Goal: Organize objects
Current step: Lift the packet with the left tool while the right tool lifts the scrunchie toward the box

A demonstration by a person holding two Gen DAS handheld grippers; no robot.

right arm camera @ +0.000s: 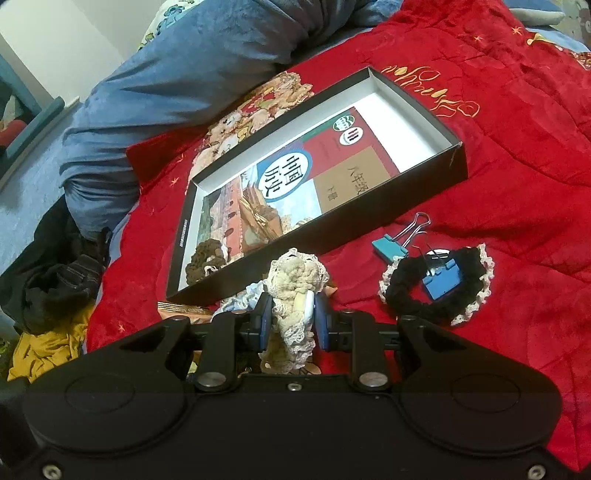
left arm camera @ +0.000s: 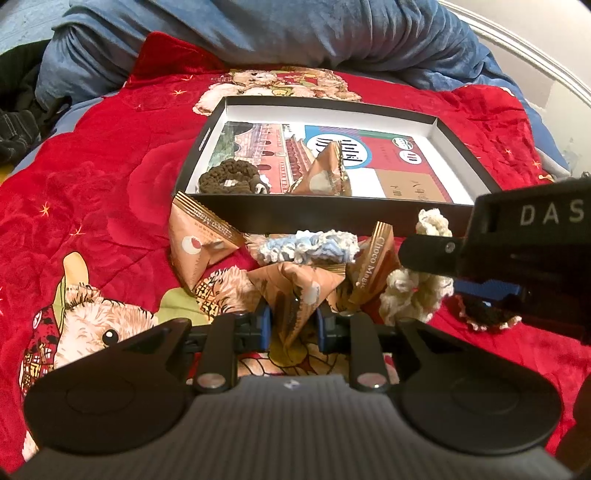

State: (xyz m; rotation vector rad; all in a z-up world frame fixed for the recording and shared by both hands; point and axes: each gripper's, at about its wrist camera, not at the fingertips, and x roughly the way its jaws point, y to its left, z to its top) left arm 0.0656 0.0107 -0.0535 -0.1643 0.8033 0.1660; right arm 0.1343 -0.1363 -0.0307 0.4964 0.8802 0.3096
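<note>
Bed with red plush blanket (left arm camera: 96, 155), blue duvet (left arm camera: 258, 33) bunched behind; open black box (left arm camera: 325, 218) lies on the blanket, a textbook (right arm camera: 325, 162) flat in its bottom with a brown scrunchie (left arm camera: 225, 181) and one snack packet (left arm camera: 325, 170) on top. Loose items lie just beside the box's near wall: two more packets, a blue-white scrunchie (left arm camera: 310, 245). Left gripper (left arm camera: 293, 319): fingers pressed in on a packet (left arm camera: 295, 291), creasing it. Right gripper (right arm camera: 291, 319): fingers clamped on a cream scrunchie (right arm camera: 295, 280), which hangs between them. Step in hand, by judgement: both picks made, transfer to the box pending; next move calls for lifting each load over the near wall and releasing onto free textbook surface. Left view alone shows the packets in full and the packet inside the box; right view alone shows the two blue binder clips (right arm camera: 395, 247) and black scrunchie (right arm camera: 436, 291) to the right, one clip lying within the ring, plus clothes heaped at the bed's edge
</note>
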